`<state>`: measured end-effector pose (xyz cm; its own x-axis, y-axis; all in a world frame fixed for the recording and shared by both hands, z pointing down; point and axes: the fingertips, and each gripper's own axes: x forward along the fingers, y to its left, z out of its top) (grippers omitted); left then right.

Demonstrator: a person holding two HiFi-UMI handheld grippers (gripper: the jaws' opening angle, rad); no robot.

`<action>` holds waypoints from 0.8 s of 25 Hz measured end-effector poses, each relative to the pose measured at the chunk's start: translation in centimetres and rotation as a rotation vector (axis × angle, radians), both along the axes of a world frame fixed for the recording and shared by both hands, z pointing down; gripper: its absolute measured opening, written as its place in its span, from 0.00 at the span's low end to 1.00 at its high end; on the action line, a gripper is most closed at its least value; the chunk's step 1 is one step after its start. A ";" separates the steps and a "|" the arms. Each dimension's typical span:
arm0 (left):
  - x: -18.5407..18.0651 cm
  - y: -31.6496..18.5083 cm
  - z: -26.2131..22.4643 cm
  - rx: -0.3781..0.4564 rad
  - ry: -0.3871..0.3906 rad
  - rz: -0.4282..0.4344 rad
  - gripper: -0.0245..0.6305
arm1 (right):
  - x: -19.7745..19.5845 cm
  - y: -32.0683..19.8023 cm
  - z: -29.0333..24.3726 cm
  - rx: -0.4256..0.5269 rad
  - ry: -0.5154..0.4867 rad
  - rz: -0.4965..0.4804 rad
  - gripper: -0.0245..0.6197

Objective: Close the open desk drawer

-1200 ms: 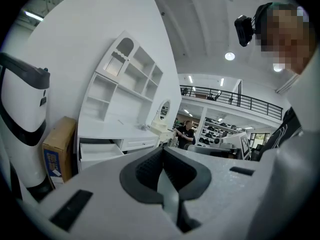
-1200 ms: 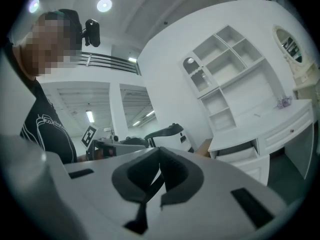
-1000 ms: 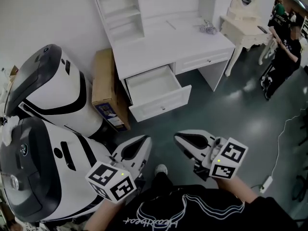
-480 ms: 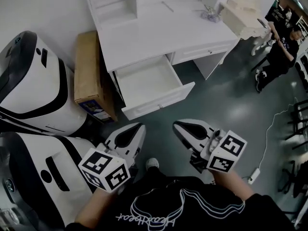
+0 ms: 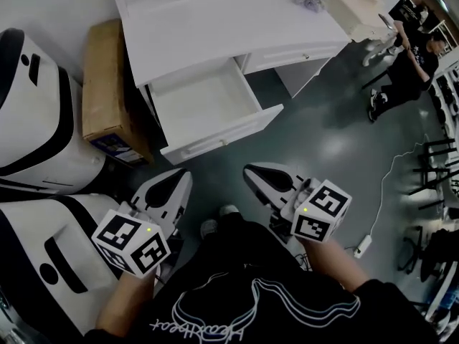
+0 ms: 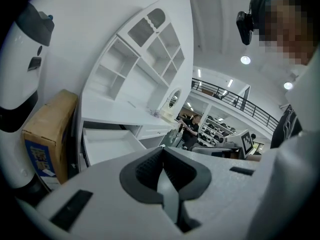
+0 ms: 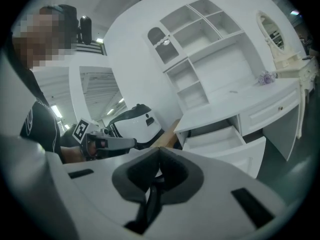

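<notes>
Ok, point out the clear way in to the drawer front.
Bare grey floor runs along the open white drawer's front panel and widens to its right. Left is crowded: a brown cardboard box by the white desk, large white-and-black machines beyond.

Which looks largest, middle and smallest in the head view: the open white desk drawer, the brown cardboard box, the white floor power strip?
1. Open white desk drawer
2. Brown cardboard box, somewhat smaller
3. White floor power strip, clearly smallest
</notes>
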<state>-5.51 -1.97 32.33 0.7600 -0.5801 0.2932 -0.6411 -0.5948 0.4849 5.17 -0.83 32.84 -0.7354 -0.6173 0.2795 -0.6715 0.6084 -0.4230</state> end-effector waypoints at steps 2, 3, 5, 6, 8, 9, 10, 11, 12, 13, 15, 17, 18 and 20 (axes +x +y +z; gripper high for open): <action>0.0 -0.1 1.3 -0.023 -0.017 -0.005 0.04 | 0.3 -0.4 1.2 -0.018 0.003 0.005 0.05; 0.0 -0.2 1.9 -0.035 -0.025 -0.008 0.04 | 0.4 -0.6 1.9 -0.028 0.005 0.007 0.05; 0.0 -0.5 2.7 -0.056 -0.026 -0.015 0.04 | 0.6 -1.1 3.1 -0.048 0.007 0.008 0.05; 0.1 -0.7 3.0 -0.063 -0.024 -0.018 0.04 | 0.7 -1.3 3.6 -0.057 0.012 0.006 0.05; 0.2 -1.0 3.4 -0.071 -0.024 -0.023 0.04 | 0.9 -1.9 4.8 -0.072 0.035 -0.001 0.05; 0.2 -1.2 3.6 -0.075 -0.029 -0.025 0.04 | 1.0 -2.2 5.5 -0.081 0.046 -0.003 0.05; 0.2 -1.3 3.9 -0.081 -0.038 -0.025 0.04 | 1.1 -2.6 6.1 -0.090 0.053 -0.005 0.06; 0.2 -1.4 4.3 -0.088 -0.047 -0.026 0.04 | 1.2 -3.0 6.8 -0.099 0.057 -0.005 0.07; 0.2 -1.4 4.6 -0.094 -0.056 -0.026 0.04 | 1.2 -3.3 7.4 -0.106 0.062 -0.004 0.09; 0.2 -1.5 4.9 -0.100 -0.062 -0.027 0.04 | 1.3 -3.6 8.1 -0.112 0.068 -0.005 0.10; 0.1 -1.6 5.5 -0.113 -0.068 -0.032 0.04 | 1.3 -4.4 9.5 -0.123 0.081 -0.007 0.11; 0.0 -1.7 6.1 -0.127 -0.073 -0.036 0.04 | 1.3 -5.2 10.9 -0.132 0.095 -0.009 0.12; 0.0 -1.7 6.4 -0.131 -0.076 -0.037 0.04 | 1.2 -5.6 11.6 -0.136 0.102 -0.009 0.13; -0.2 -1.9 7.0 -0.138 -0.085 -0.038 0.04 | 1.1 -6.3 13.0 -0.144 0.117 -0.007 0.15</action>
<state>-5.70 -3.86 39.36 0.7071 -0.5581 0.4343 -0.7043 -0.5009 0.5030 6.27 -7.17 45.88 -0.6968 -0.5594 0.4490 -0.7172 0.5520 -0.4253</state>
